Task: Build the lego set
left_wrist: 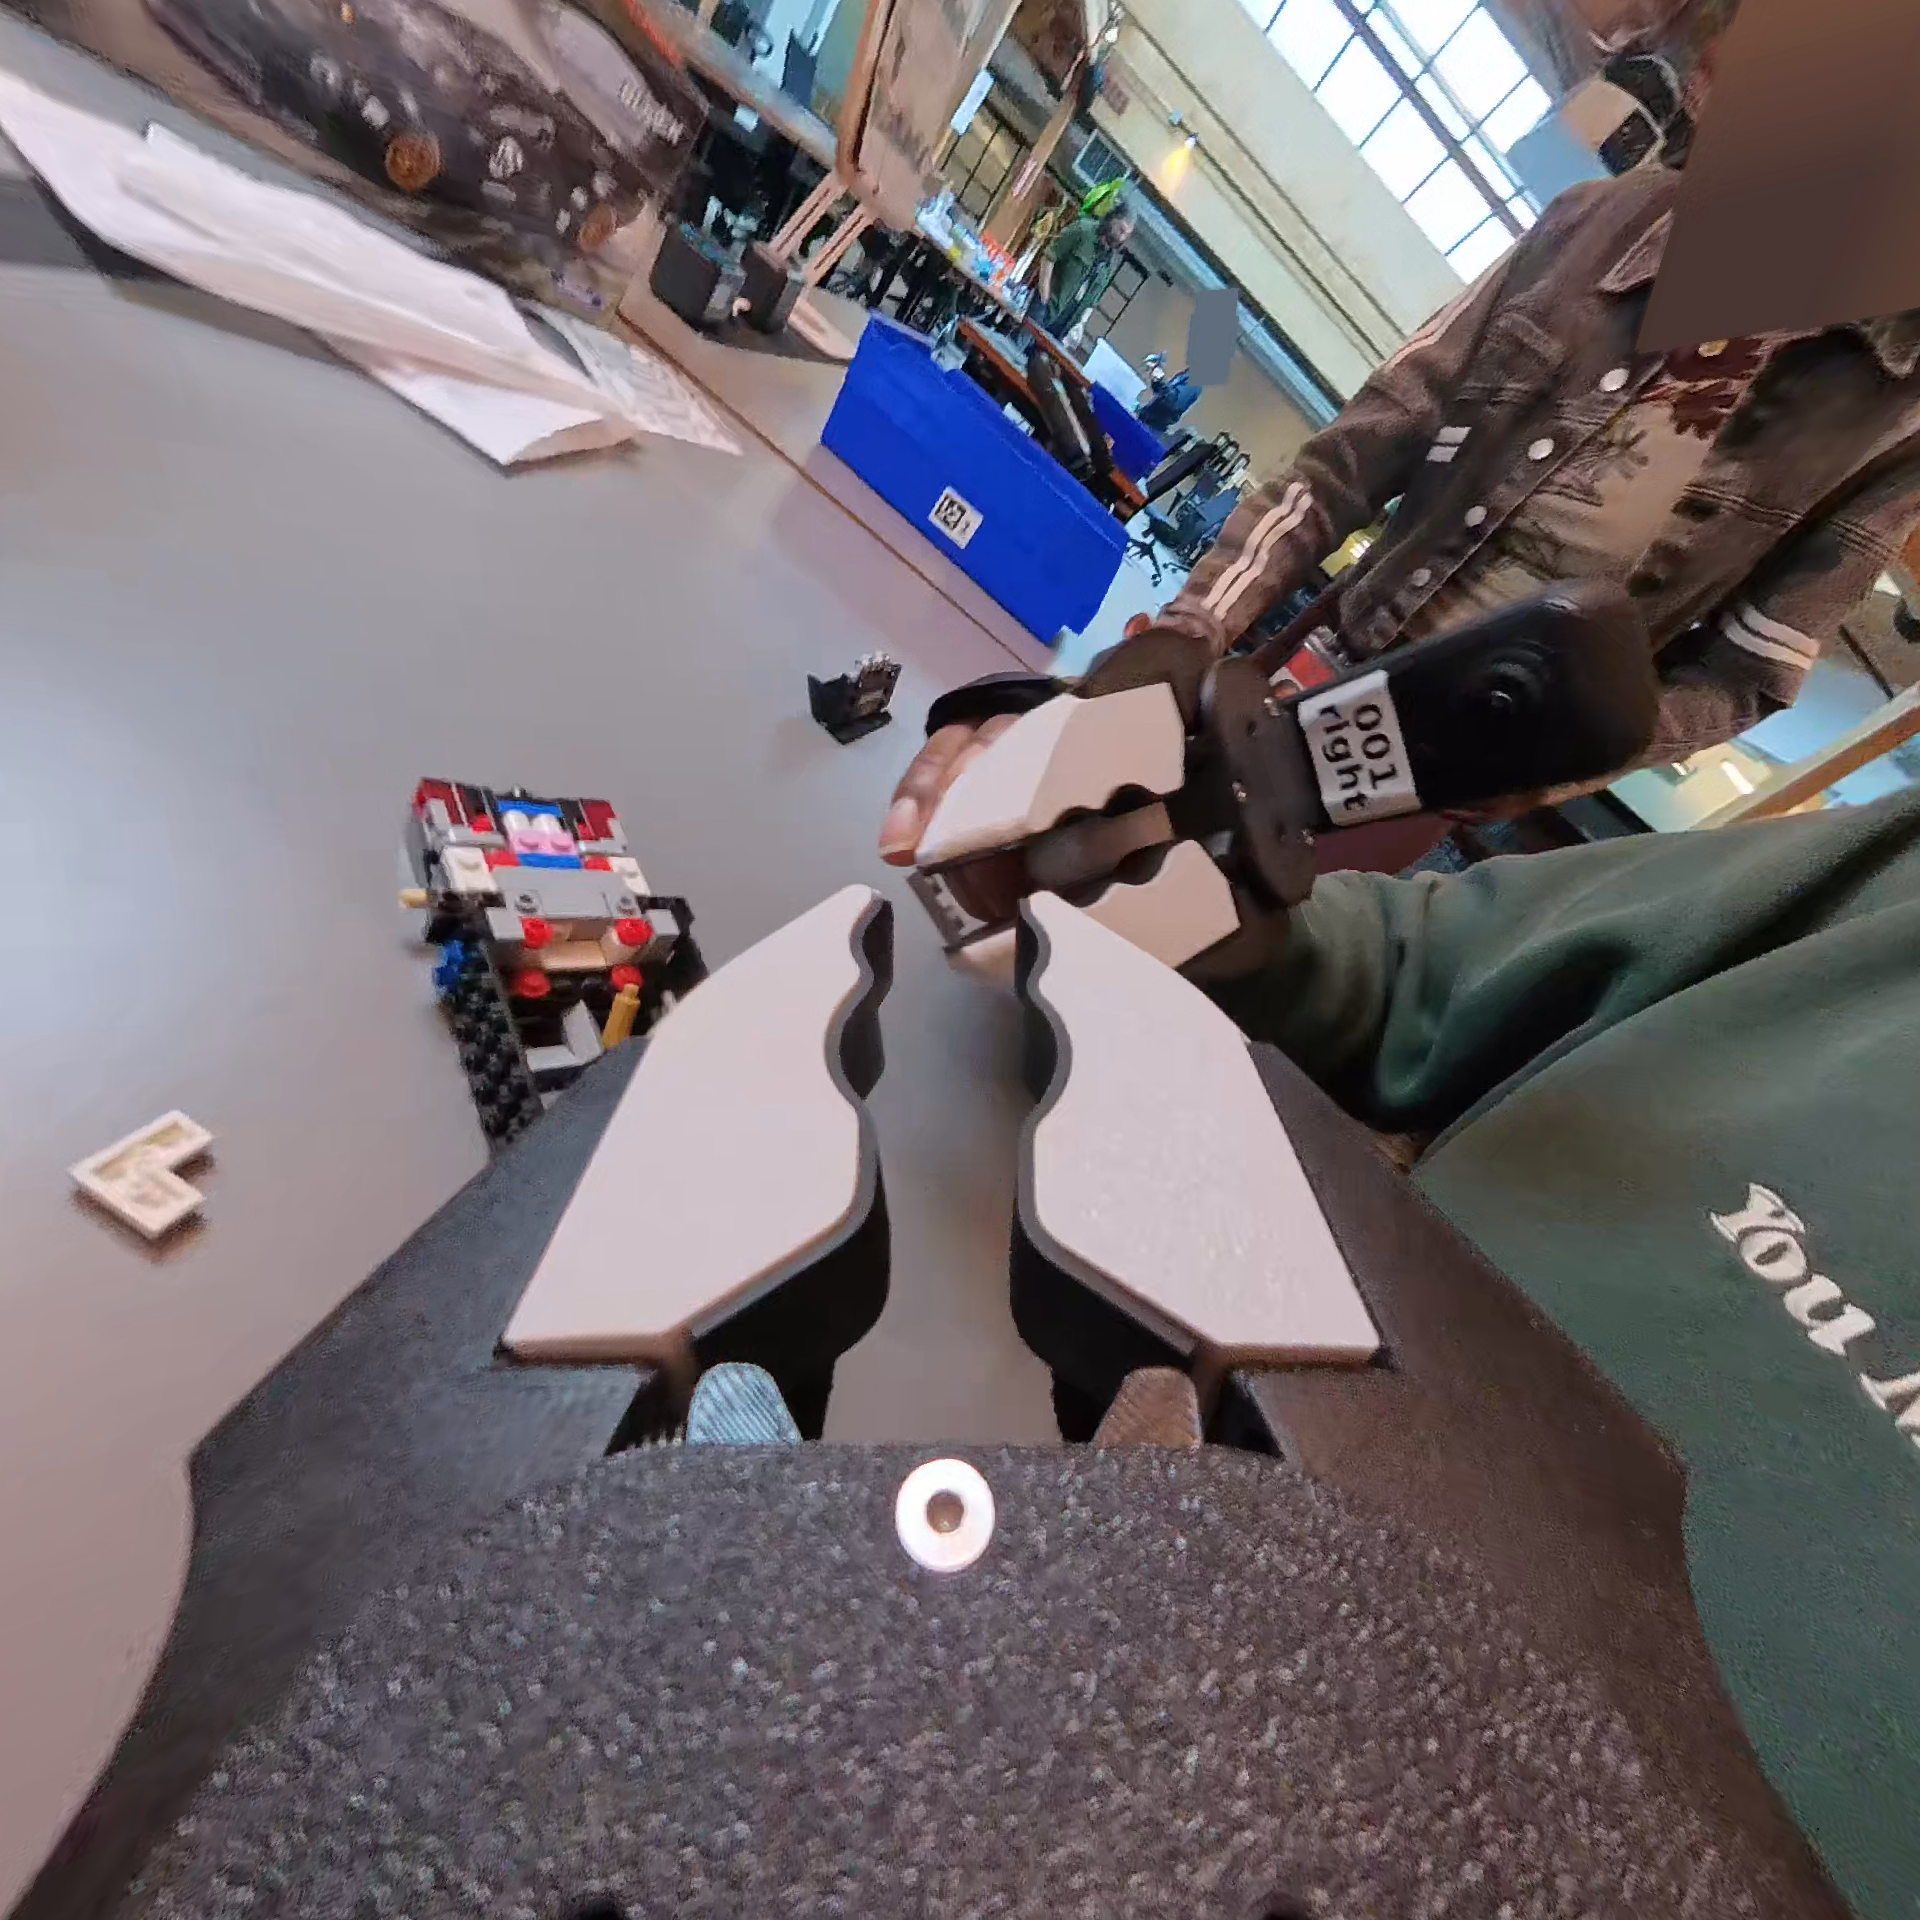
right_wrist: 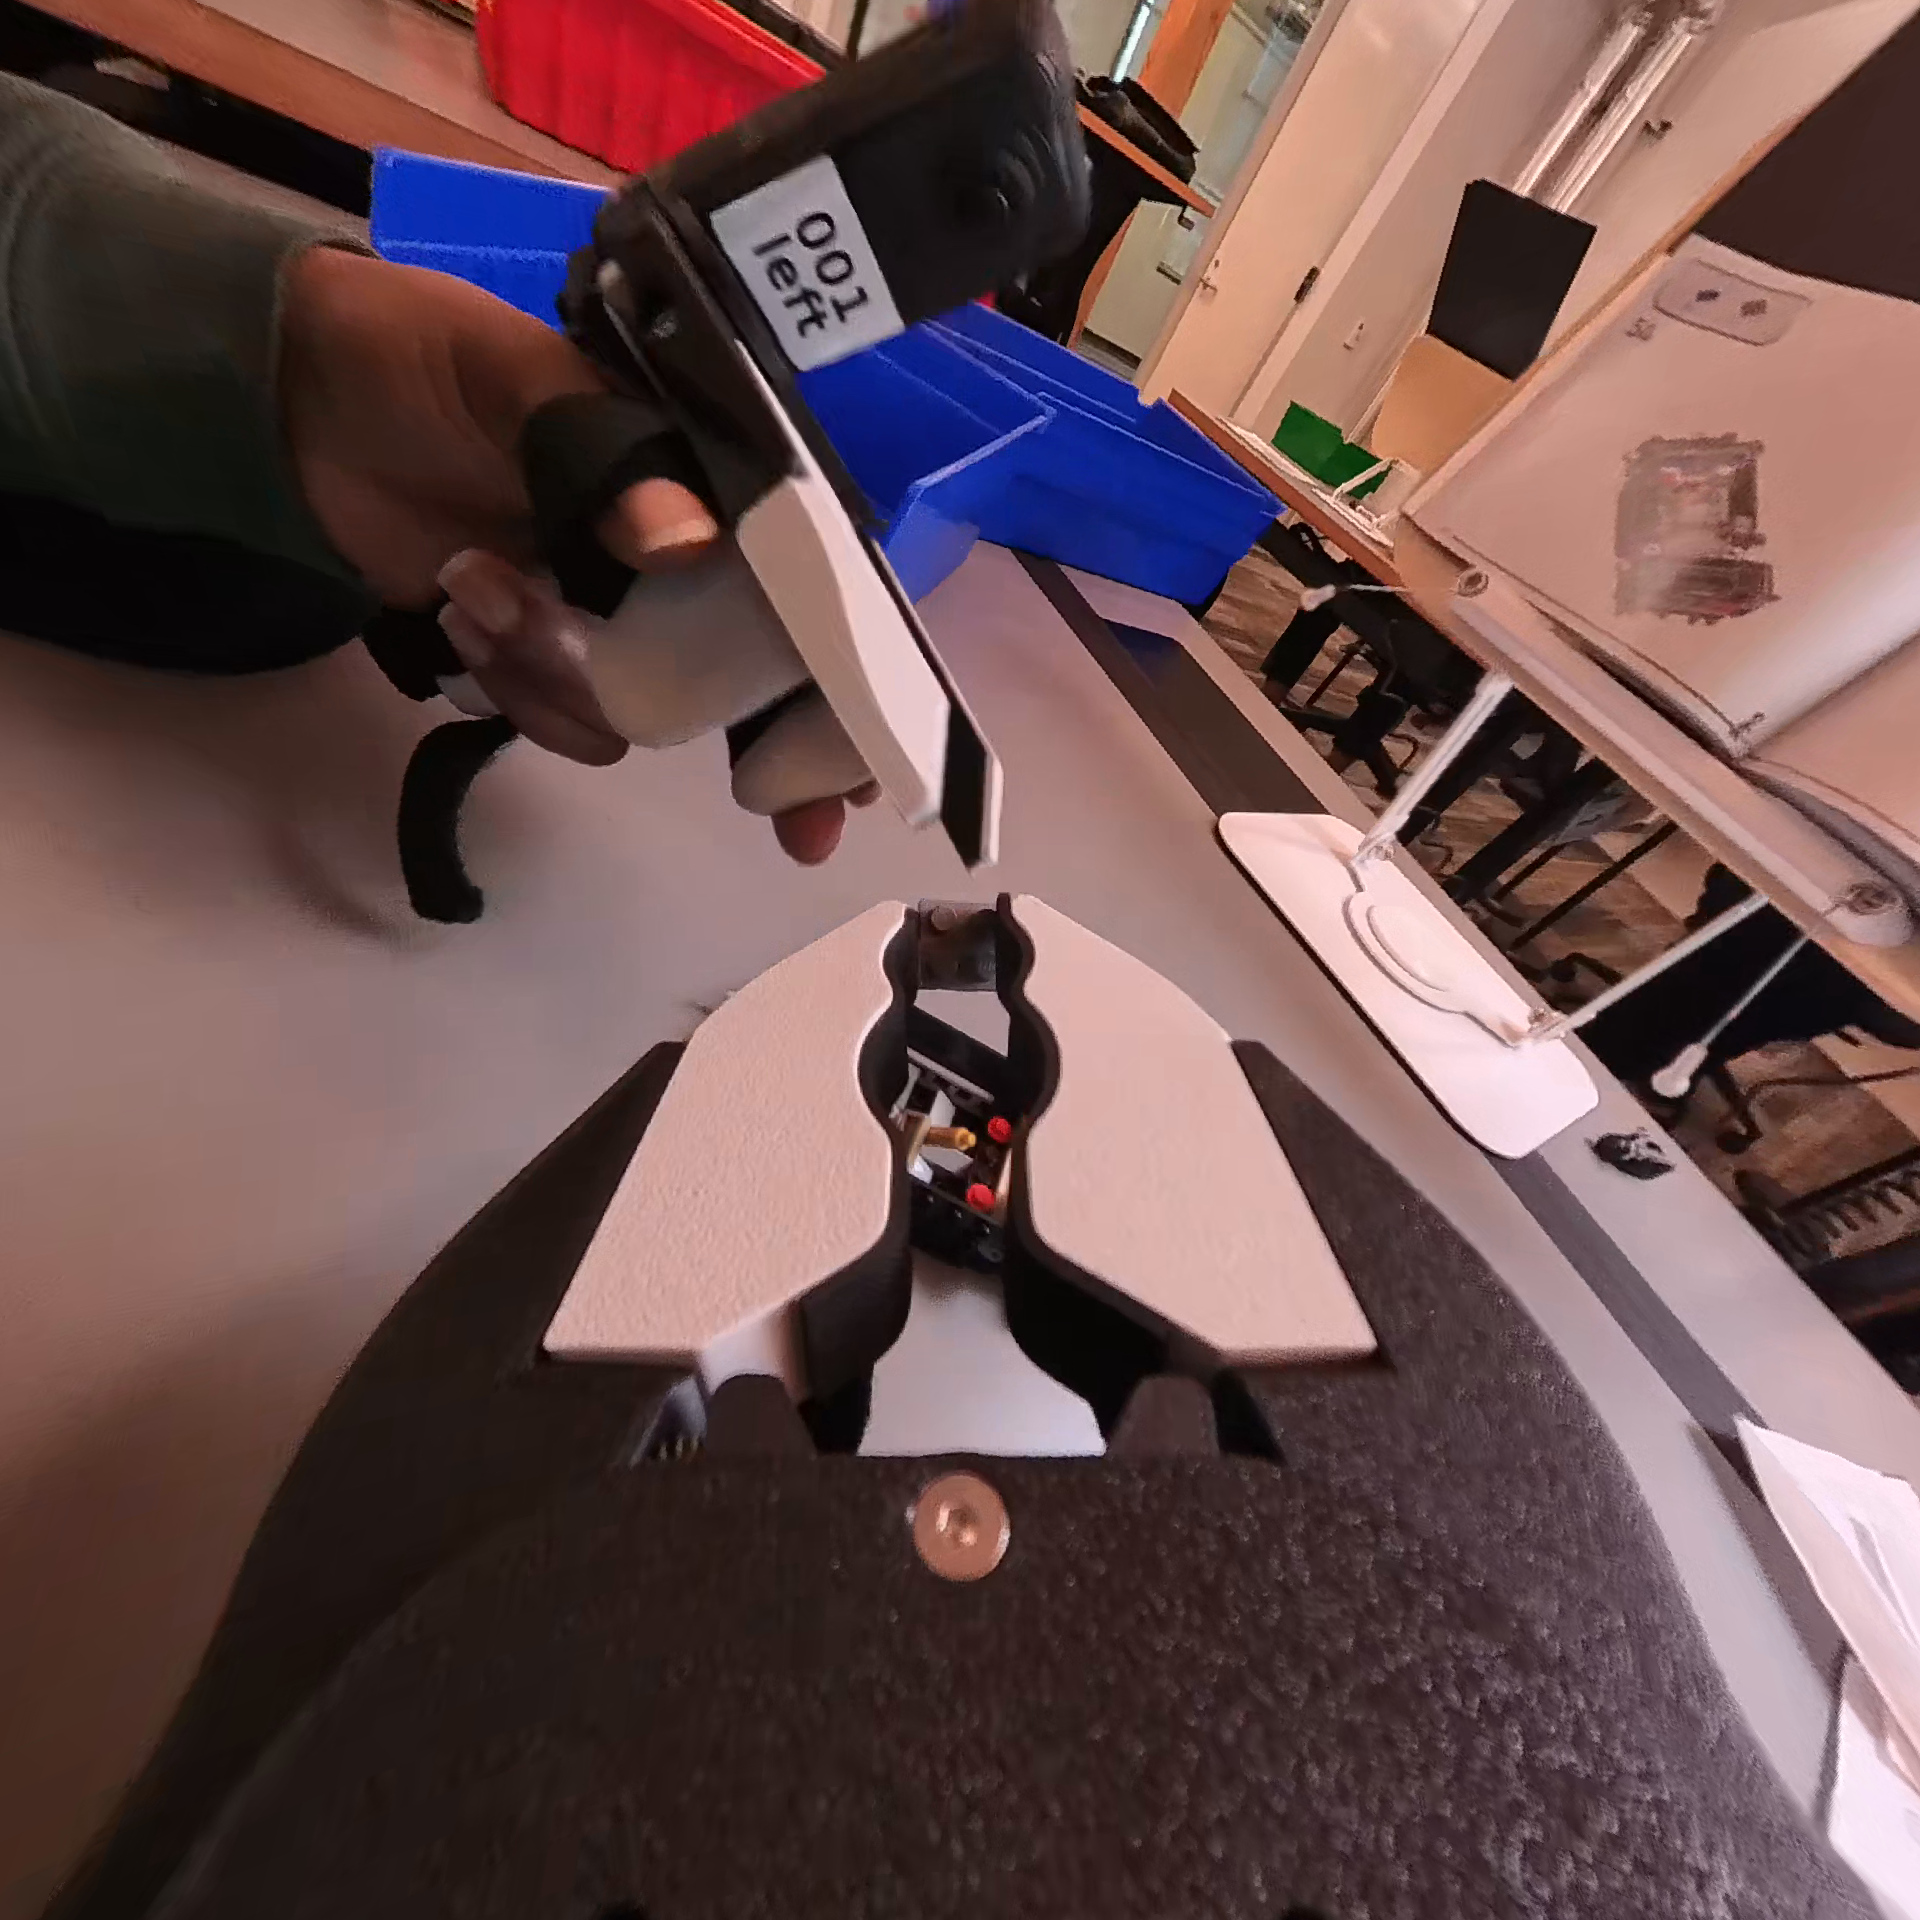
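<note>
While the right gripper [right_wrist: 956,940] is clamped on a small dark grey lego piece [right_wrist: 951,951] at its tips, the left gripper [left_wrist: 951,914] hangs w/ fingers apart, empty, tips almost meeting the right's. Part-built lego model [left_wrist: 540,925] sits on the table [left_wrist: 312,623] just left of the left gripper, its long axis running toward and away from the operator; from the right wrist view it lies below, seen thru the finger gap. Left gripper looks nearer to it. Each gripper carries a white label, a blue bin [left_wrist: 956,488] a tag; text left unread. Loose tan L-plate [left_wrist: 145,1169] lies further left.
</note>
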Demonstrator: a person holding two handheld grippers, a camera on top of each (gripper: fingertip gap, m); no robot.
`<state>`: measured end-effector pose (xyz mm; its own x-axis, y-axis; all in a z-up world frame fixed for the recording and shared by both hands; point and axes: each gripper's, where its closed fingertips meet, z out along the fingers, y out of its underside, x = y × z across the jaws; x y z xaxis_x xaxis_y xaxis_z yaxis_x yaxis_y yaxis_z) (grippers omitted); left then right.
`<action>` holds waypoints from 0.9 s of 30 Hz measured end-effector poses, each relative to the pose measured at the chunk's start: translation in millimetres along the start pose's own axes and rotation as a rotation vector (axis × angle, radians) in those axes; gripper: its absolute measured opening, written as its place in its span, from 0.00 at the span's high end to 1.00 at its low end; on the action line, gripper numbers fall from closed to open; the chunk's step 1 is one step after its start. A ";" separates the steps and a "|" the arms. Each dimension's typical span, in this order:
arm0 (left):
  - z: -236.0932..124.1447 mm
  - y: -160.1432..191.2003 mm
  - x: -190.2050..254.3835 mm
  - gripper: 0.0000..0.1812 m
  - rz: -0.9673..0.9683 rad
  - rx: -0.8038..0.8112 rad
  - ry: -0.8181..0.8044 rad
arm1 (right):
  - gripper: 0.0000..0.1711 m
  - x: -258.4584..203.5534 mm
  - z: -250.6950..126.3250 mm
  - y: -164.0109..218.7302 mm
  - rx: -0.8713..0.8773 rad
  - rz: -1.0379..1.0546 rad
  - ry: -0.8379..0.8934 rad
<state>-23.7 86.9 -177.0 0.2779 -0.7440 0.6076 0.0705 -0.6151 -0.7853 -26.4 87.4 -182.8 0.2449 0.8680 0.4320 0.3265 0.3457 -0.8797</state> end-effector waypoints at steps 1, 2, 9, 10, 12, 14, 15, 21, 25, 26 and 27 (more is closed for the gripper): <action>1.8 2.2 -2.5 0.88 -0.020 -0.007 -0.008 | 0.92 -2.4 0.4 -1.5 0.004 -0.019 -0.001; 3.0 3.9 -3.2 0.90 -0.037 -0.009 -0.003 | 0.92 -4.3 0.7 -2.6 0.006 -0.039 0.000; 1.5 9.1 -0.4 0.97 -0.003 -0.066 -0.011 | 0.92 -7.5 2.3 -6.1 -0.002 -0.150 0.055; -4.1 3.6 -2.0 0.97 0.047 -0.063 -0.047 | 0.93 -4.6 1.5 -7.4 -0.001 -0.146 0.076; -24.3 -13.7 -6.7 0.97 0.131 -0.044 -0.140 | 0.90 1.1 -0.5 -7.3 -0.009 -0.113 0.087; -59.3 -37.7 -18.7 0.98 0.231 -0.007 -0.310 | 0.89 9.6 -2.7 -4.4 -0.012 -0.064 0.096; -82.1 -47.5 -28.7 0.97 0.281 -0.006 -0.425 | 0.89 13.6 -3.5 -1.9 -0.017 -0.043 0.100; -209.8 -46.3 -89.9 0.97 0.183 -0.071 -0.908 | 0.91 17.4 -0.8 8.6 -0.038 0.042 0.077; -235.1 -16.7 -115.3 0.94 0.075 -0.165 -0.985 | 0.92 12.3 1.7 11.1 -0.054 0.017 0.068; -237.3 -12.8 -119.7 0.91 0.064 -0.181 -0.999 | 0.92 12.0 1.9 11.2 -0.054 0.016 0.068; -239.6 -10.7 -123.4 0.88 0.061 -0.193 -1.019 | 0.92 12.3 1.8 11.4 -0.055 0.017 0.068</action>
<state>-288.3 122.7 -215.2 0.9603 -0.2571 0.1083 -0.1008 -0.6817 -0.7246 -21.3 102.6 -187.9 0.3118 0.8466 0.4314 0.3706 0.3097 -0.8756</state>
